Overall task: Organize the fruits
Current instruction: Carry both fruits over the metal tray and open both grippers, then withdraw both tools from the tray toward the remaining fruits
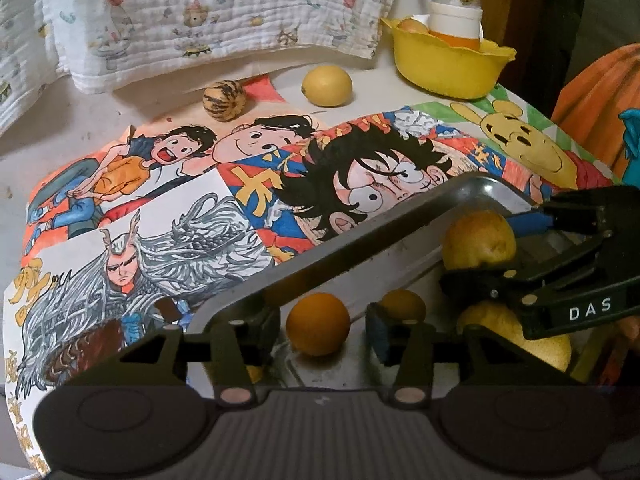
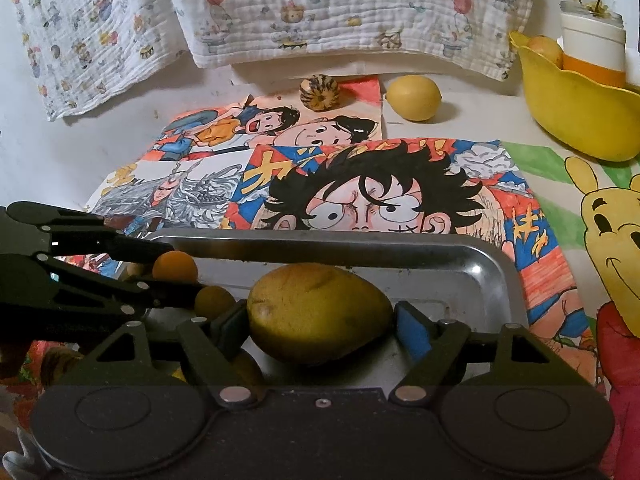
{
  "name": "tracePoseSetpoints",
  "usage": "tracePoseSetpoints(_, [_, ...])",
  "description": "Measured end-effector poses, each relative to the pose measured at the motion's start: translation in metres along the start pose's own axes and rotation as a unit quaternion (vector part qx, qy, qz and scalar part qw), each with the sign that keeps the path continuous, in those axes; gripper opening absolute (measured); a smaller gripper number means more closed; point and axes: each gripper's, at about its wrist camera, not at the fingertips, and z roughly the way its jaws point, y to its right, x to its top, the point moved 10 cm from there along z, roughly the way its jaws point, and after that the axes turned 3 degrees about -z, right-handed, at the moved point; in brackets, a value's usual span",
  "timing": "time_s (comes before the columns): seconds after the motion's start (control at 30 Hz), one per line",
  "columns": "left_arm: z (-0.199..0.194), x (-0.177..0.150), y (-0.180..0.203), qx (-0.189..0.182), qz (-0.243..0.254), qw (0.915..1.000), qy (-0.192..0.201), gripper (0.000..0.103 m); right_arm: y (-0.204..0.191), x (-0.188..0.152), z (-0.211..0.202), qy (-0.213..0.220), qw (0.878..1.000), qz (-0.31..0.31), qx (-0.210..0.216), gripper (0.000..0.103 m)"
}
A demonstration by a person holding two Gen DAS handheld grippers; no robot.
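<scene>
I have both grippers over the tray (image 2: pixel 492 276), left gripper (image 1: pixel 318 330) jaws spread around an orange (image 1: pixel 318 323), right gripper (image 2: pixel 320 320) jaws spread beside the pear (image 2: pixel 318 312); next I back out for the lemon (image 2: pixel 414 97) at the desk's far edge.

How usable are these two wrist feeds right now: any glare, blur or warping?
Left wrist: dim warm light, strong fisheye bend, dark vignetted corners, glint on the metal tray rim. Right wrist: same warping, a bright highlight on the tray's corner, soft shadow under the lemon; both reasonably sharp.
</scene>
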Motion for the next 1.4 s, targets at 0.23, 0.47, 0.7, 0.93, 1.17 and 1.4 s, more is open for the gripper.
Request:
tracePoseSetpoints(0.23, [-0.021, 0.002, -0.003, -0.001, -0.012, 0.9996, 0.026, 0.068, 0.005, -0.004, -0.013, 0.015, 1.0, 0.022, 0.009, 0.082])
tracePoseSetpoints(0.47, [-0.049, -0.004, -0.011, 0.007, -0.03, 0.9981, 0.053, 0.083, 0.002, -0.009, -0.033, 0.035, 0.999, 0.035, 0.023, 0.09])
tracePoseSetpoints(0.7, [-0.08, -0.019, -0.009, 0.022, -0.03, 0.9964, 0.076, 0.095, -0.029, -0.021, -0.059, 0.059, 0.997, -0.006, 0.043, 0.102])
tracePoseSetpoints(0.93, [-0.1, -0.045, 0.004, 0.023, -0.009, 0.9965, 0.08, 0.102, -0.061, -0.043, -0.078, 0.059, 0.995, -0.06, 0.052, 0.102])
tracePoseSetpoints(1.17, [-0.118, -0.081, 0.013, 0.027, 0.003, 0.9967, 0.076, 0.102, -0.071, -0.069, -0.089, 0.035, 0.995, -0.085, 0.048, 0.102])
tracePoseSetpoints(1.4, [-0.127, -0.108, 0.004, 0.045, -0.002, 0.9975, 0.055, 0.102, -0.063, -0.082, -0.096, 0.018, 0.995, -0.099, 0.013, 0.102])
